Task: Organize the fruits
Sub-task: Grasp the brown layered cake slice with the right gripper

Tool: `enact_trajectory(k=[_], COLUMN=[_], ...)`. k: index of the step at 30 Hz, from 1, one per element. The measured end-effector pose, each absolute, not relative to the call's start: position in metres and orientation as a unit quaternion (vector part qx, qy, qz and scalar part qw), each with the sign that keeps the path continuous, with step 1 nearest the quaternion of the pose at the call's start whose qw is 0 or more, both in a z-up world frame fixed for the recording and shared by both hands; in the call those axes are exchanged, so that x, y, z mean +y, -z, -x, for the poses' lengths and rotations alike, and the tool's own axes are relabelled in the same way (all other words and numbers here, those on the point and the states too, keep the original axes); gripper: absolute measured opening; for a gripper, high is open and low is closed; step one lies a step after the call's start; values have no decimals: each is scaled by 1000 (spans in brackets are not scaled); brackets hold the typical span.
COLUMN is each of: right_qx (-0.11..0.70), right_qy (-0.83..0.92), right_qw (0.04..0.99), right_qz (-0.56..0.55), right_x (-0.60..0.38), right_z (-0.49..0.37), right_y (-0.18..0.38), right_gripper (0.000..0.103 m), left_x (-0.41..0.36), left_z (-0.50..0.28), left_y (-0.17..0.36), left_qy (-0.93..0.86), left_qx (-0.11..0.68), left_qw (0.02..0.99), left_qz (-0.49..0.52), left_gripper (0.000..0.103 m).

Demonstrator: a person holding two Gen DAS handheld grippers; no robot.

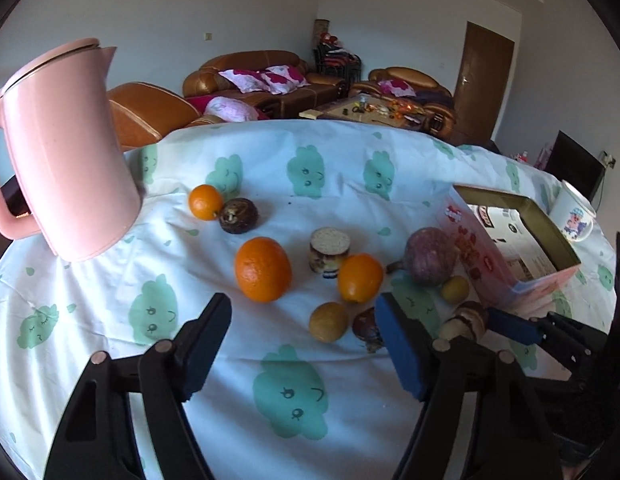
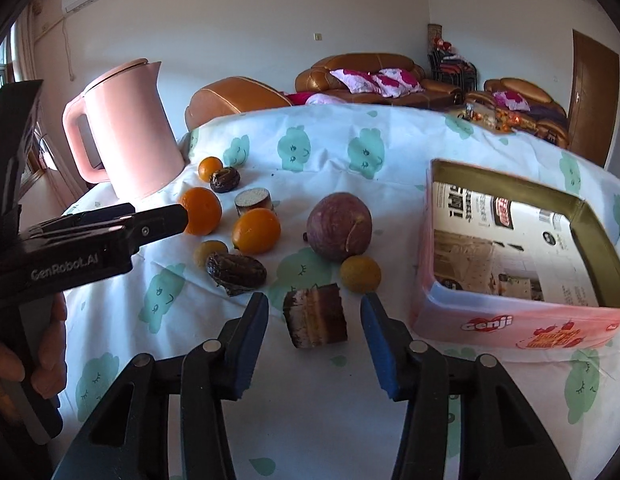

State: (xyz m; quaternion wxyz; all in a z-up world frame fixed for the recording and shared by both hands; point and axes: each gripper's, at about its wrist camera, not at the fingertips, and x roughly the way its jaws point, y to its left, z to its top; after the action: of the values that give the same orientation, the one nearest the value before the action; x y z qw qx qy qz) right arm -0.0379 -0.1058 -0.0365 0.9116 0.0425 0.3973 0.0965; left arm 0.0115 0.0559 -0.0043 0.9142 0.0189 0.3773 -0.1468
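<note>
Fruits lie scattered on the cloud-print tablecloth (image 1: pixel 109 280): a large orange (image 1: pixel 263 269), a second orange (image 1: pixel 360 278), a small orange (image 1: pixel 205 202), a purple passion fruit (image 1: pixel 431 256), two small yellow-brown fruits (image 1: pixel 328 321) (image 1: pixel 455 289) and dark wrinkled fruits (image 1: pixel 238 216). A brown layered cake piece (image 2: pixel 314 321) lies between my right gripper's (image 2: pixel 314 316) open fingers. My left gripper (image 1: pixel 305 320) is open above the cloth, near the fruits. An open pink Genji box (image 2: pixel 510 320) stands at the right.
A pink kettle (image 1: pixel 65 152) stands at the table's left. A small round cake roll (image 1: pixel 330 254) sits among the fruits. A white mug (image 1: pixel 572 216) stands behind the box. Sofas and a door lie beyond the table.
</note>
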Motion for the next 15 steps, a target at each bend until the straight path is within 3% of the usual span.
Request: enact_trajectory(k=[5,7,8,10,15], right_qx=[424,426,426,421,358], right_qy=[-107,-106,-112,-109,-85], right_qw=[897,897,896,899,929], right_qz=[-69,-60,-56,-50,-42], right_x=[-114,-112,-110,-109,-121], right_z=[29,29,30,34,50], right_y=[44,45,44,41,17], right_gripper=[50,43,34,34,34], left_x=[38,32,30,27,19], left_z=[-4,-1,0,2,-1], left_y=[8,10,11,13,21], left_qy=[195,205,211,227,235], left_qx=[384,387,389,392,403], left_qw=[901,897,894,890,882], left_qz=[-48,-59,-61,-62,-68], left_gripper=[71,68,67,64,45])
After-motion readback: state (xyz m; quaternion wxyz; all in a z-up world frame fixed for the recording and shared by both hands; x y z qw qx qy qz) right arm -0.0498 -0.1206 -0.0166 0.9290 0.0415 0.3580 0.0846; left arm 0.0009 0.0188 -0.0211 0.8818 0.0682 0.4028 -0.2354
